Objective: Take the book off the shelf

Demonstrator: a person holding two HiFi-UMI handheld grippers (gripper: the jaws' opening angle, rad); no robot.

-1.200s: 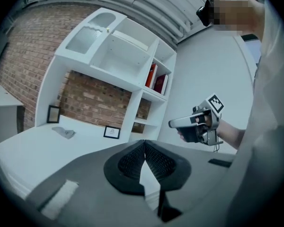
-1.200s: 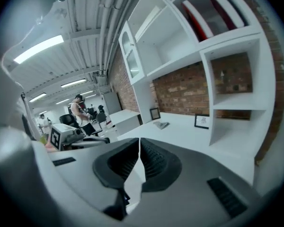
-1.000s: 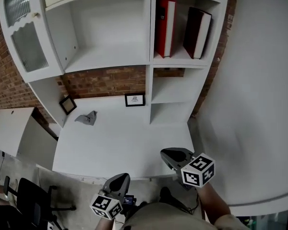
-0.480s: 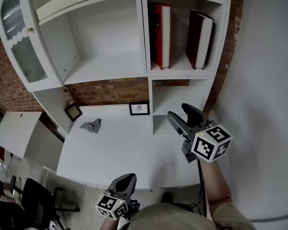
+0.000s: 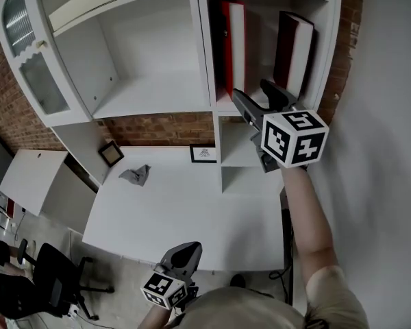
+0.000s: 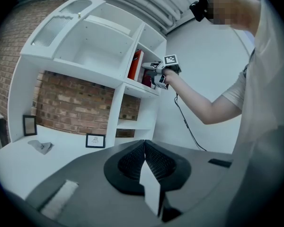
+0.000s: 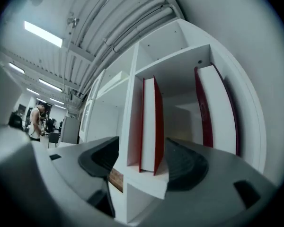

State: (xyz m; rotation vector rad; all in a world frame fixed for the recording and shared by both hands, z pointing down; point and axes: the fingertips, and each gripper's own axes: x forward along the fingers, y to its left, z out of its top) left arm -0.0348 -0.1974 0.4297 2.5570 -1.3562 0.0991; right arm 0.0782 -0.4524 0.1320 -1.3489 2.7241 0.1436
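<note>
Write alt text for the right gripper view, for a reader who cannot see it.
The right gripper, its black jaws apart after just opening and gripping nothing, frames a bright red hardcover book that stands upright in a compartment of the white shelf. A darker red book leans against that compartment's right wall.

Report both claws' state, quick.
Left claw: closed, empty.
Right claw: open, jaws just opened wider, gripping nothing; red book ahead.
</note>
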